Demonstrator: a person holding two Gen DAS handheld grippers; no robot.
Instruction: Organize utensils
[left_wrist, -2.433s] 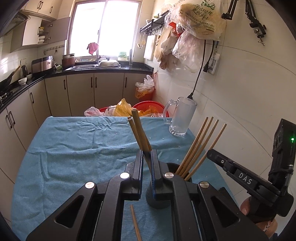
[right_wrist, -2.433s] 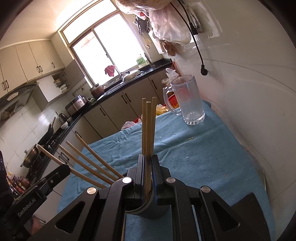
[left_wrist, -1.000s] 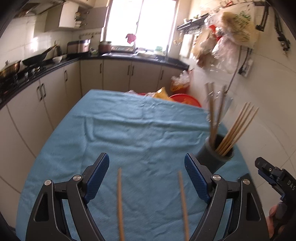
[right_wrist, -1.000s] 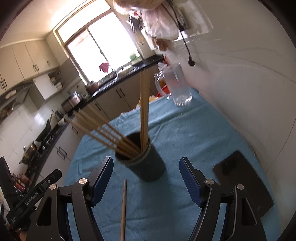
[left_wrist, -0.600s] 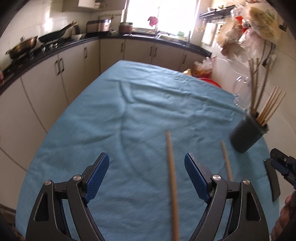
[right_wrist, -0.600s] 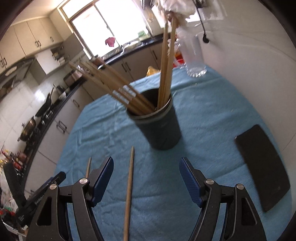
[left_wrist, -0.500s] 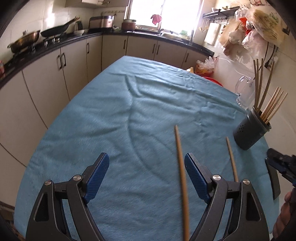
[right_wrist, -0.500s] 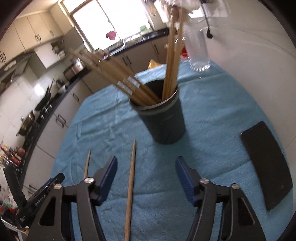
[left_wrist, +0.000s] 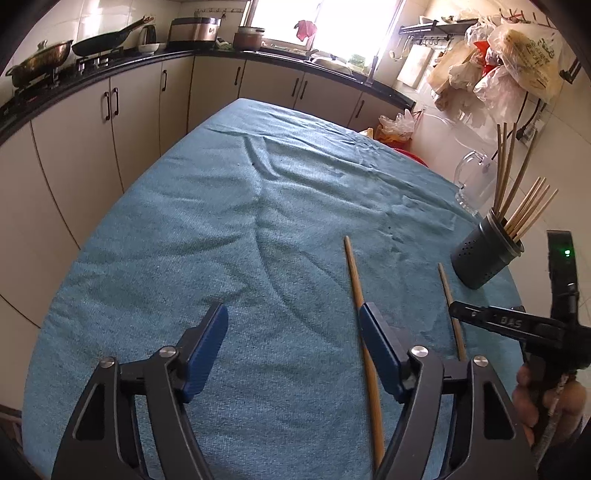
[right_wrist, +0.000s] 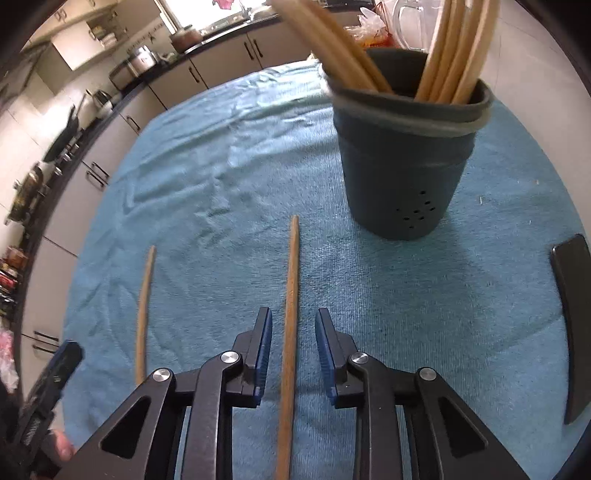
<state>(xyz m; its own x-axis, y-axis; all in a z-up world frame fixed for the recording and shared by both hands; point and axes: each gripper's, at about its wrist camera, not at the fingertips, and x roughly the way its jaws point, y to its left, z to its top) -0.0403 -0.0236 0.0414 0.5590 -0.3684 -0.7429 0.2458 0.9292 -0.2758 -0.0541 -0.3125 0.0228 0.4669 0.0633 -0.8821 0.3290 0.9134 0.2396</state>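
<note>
Two wooden chopsticks lie on the blue cloth. One chopstick (right_wrist: 290, 314) runs between the pads of my right gripper (right_wrist: 293, 328), whose jaws stand partly closed around it without touching. The other chopstick (right_wrist: 144, 295) lies to its left. In the left wrist view the nearer chopstick (left_wrist: 360, 314) lies by the right pad of my left gripper (left_wrist: 293, 325), which is wide open and empty; the second chopstick (left_wrist: 450, 310) is further right. A dark holder (right_wrist: 402, 166) with several chopsticks stands beyond; it also shows in the left wrist view (left_wrist: 485, 254).
A glass mug (left_wrist: 474, 184) stands behind the holder by the tiled wall. A flat black object (right_wrist: 570, 314) lies at the table's right edge. The blue cloth (left_wrist: 221, 206) covers the table; kitchen cabinets and counter run along the left and back.
Both grippers let go of chopsticks into the holder, opened and pulled back. The right gripper has since dropped low over one lying chopstick and its jaws have narrowed around it.
</note>
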